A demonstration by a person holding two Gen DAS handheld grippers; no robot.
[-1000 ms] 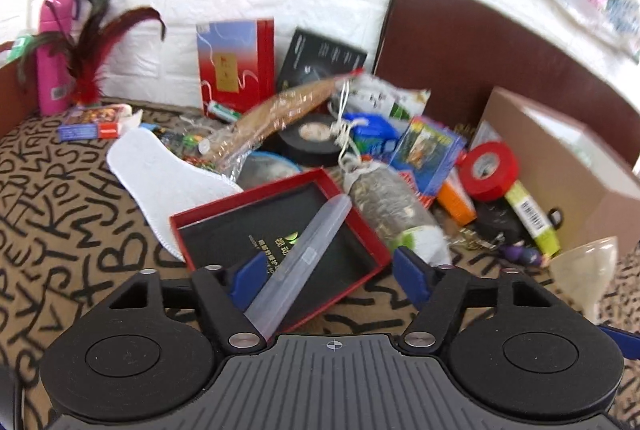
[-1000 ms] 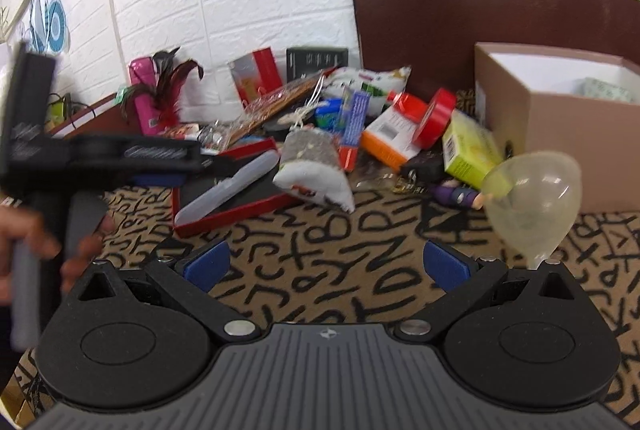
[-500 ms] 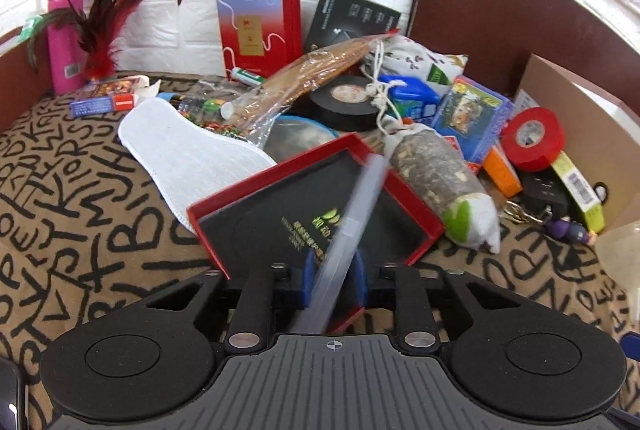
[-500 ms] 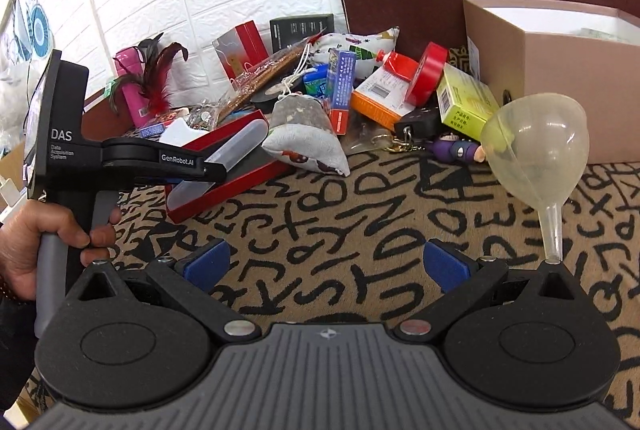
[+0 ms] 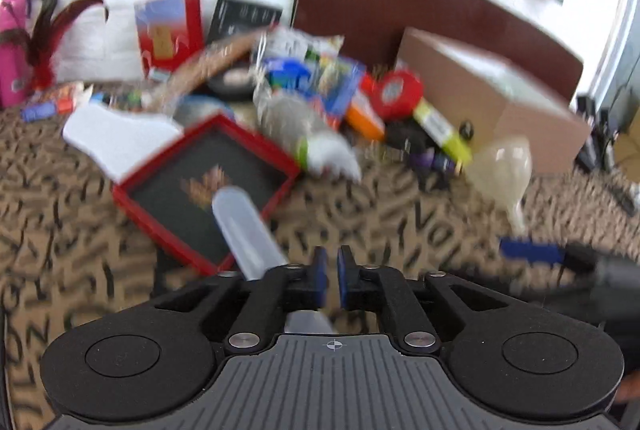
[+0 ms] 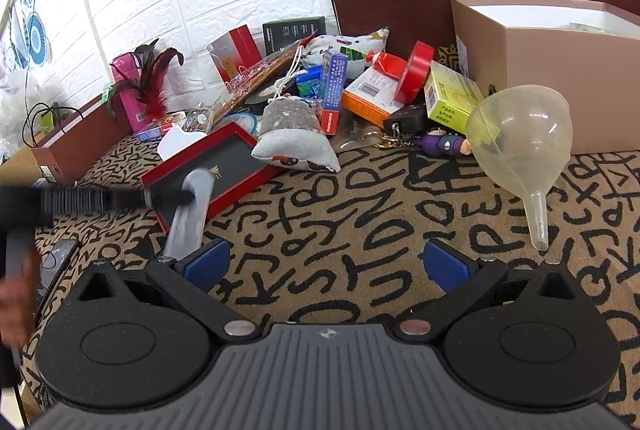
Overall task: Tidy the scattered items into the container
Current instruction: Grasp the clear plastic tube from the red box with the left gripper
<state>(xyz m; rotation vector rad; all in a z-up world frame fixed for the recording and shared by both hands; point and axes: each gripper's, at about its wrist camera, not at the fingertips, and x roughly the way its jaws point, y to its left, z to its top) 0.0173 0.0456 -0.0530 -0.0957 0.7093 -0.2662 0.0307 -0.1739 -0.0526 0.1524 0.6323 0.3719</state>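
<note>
On the desk [image 6: 360,214]: we saw the clutter heaped against the wall, with the cardboard box [image 6: 560,78] at the right end, open on top.
Change: half a second earlier the left gripper [image 5: 332,276] was closing on the clear case [image 5: 248,230] as it lay across the red tray [image 5: 168,186]. By now we had raised it, and the case had swung to a slant out to the left.
Left gripper: clenched, with only a slit between the pads. The case ran under the left finger, so we judged it was gripped further back and off-centre.
Right gripper [image 6: 326,264]: released, jaws wide, nothing between them, hovering over bare cloth near the funnel [image 6: 520,134].
Case position: off the tray and in the air, above the tray's near corner, well apart from the box.
Meaning: we took the pickup as done. What remained was the carry to the right, over the pile, and a drop into the box. The skewed hold could let the case slip.
Blur: the left view was smeared, so we were moving fast.
Writing: the desk cloth was covered in scrawled black letters. The yellow carton [image 6: 452,98] and orange carton [image 6: 368,98] bore barcodes and print too small for us to read.
</note>
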